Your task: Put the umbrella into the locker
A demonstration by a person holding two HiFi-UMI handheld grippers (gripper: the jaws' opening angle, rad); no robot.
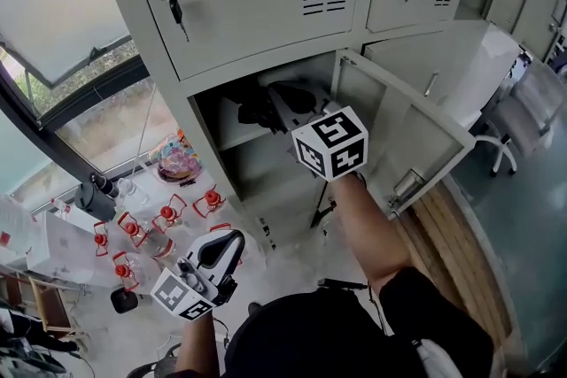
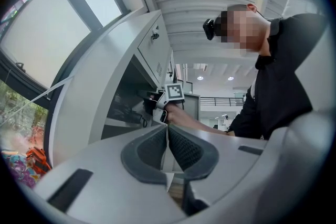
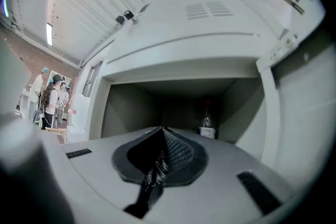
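The grey locker's lower door (image 1: 416, 137) stands swung open to the right. My right gripper (image 1: 291, 102), with its marker cube, reaches into the open compartment (image 1: 257, 159). A black bundle, the umbrella (image 1: 257, 111), lies just left of its tip above the shelf. In the right gripper view the right gripper (image 3: 164, 131) is shut, and a thin black strap (image 3: 152, 178) is pinched between the pads and hangs down. My left gripper (image 1: 232, 242) stays low at the left, away from the locker. It (image 2: 168, 131) is shut with nothing in it.
A small bottle (image 3: 206, 120) and a white box stand at the back of the compartment. Keys (image 1: 177, 9) hang from the door above. Red-topped items (image 1: 168, 212) and a colourful bag (image 1: 180, 159) lie on the floor at left. A white chair (image 1: 523, 119) stands at right.
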